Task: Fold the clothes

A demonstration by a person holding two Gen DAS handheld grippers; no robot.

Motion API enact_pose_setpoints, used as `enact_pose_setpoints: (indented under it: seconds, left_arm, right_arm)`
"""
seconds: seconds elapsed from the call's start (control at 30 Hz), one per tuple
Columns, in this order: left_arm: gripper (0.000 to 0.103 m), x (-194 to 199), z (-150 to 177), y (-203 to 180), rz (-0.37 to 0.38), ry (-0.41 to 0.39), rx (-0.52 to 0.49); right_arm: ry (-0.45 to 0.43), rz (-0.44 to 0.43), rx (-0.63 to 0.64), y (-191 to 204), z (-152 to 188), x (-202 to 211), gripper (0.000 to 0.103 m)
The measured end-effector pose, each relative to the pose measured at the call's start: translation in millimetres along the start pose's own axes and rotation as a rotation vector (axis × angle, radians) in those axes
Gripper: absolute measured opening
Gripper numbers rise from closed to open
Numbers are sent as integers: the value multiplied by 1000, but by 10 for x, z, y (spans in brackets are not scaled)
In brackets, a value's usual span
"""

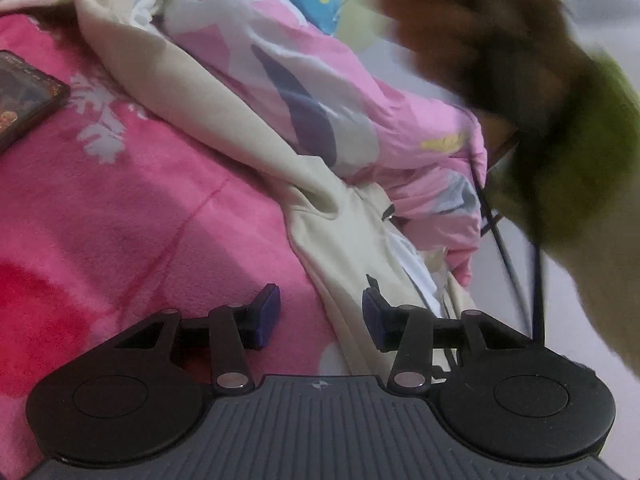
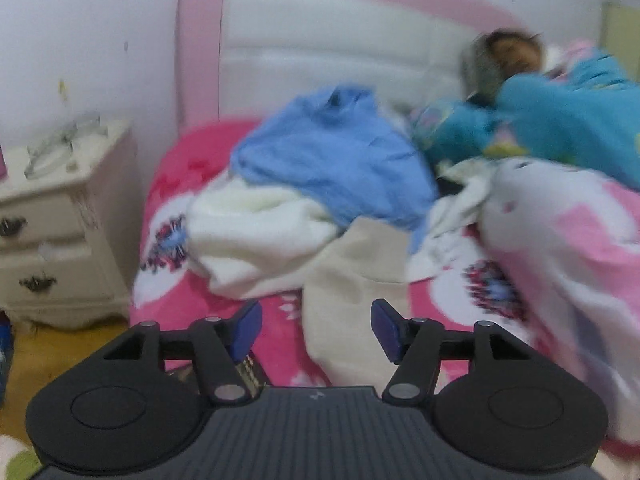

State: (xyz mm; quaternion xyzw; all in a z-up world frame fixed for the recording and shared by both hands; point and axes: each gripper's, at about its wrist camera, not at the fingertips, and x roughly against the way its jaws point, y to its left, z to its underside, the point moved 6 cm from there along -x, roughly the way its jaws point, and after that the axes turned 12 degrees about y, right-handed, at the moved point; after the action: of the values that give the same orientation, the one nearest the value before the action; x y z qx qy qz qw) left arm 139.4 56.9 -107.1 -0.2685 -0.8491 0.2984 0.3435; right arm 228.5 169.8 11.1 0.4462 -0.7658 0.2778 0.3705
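Observation:
A cream garment (image 1: 248, 132) lies stretched across the pink blanket (image 1: 120, 208) on the bed, its lower end near my left gripper (image 1: 320, 316), which is open and empty just above it. In the right wrist view the same cream garment (image 2: 352, 280) runs down from a pile of a white fleece (image 2: 256, 232) and a blue garment (image 2: 332, 152). My right gripper (image 2: 316, 328) is open and empty, hovering above the cream cloth's near end.
A pink patterned quilt (image 1: 328, 92) lies beside the cream garment, also in the right wrist view (image 2: 568, 248). A dark book (image 1: 24, 96) sits at the left. A person's blurred arm (image 1: 500, 52) and cables (image 1: 504, 240) are at right. A white nightstand (image 2: 52, 216) stands left of the bed; a child in blue (image 2: 560, 120) lies by the headboard.

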Motion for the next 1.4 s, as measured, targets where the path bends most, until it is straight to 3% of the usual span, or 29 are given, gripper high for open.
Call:
enact_pose_setpoints:
  seconds: [0.2,0.27,0.3,0.33,0.43,0.5,0.6,0.67,0.7,0.73,0.77,0.87,0.97,1.1,1.27,1.4]
  left_arm:
    - [46,-12,7,-11,-9,-1,-31]
    - [46,-9,15,-21,-16,-1,-42]
    - [46,-7,15,-26,-19,-1,-46]
    - [46,-3,16,-28,-19,-1,-46]
    - [46,11,4,-25,-11,-1,-36]
    - [47,20,-6,-22,-6,-3,-26]
    - [48,37,-19,-19,4,-6,-13]
    - [48,49,-18,-20,5,-6,-13]
    - [48,55,-16,-22,4,-6,-15]
    - [48,51,-18,-23,2,-6,-18]
    - [48,46,-19,-24,-1,-5,-22]
    - [48,21,-33,-12,-6,-5,-27]
    - [48,44,-33,-16,-3,-5,-24]
    - [48,24,-33,-24,-1,-5,-25]
    - [48,0,-33,-35,1,-5,-26]
    - [48,10,-7,-65,-13,-5,-53]
  right_arm:
    - [173,141,197,163,-58,-958,63]
    - [226,193,238,167,-23,-1236,40]
    - [239,200,225,127,-9,-1305,14]
    - [228,178,180,46,-2,-1267,4]
    - [140,67,38,-264,4,-919,3]
    - [61,1,-98,-673,43,-600,3]
    - [-39,-82,-311,-1339,138,-199,5]
    - [-43,-124,-463,-1810,296,-174,12]
    - [-15,-126,-523,-2003,368,-241,33]
    - [20,-90,-575,-2179,449,-327,59]
    - [50,-29,-612,-2330,539,-409,65]
    - [91,118,-641,-2544,690,-502,66]
    - [19,157,-577,-2393,594,-364,66]
    - [-24,170,-263,-1668,192,-351,68]
    - [112,218,-16,-982,-135,-912,70]
    - [268,297,-32,-979,-209,-1518,67]
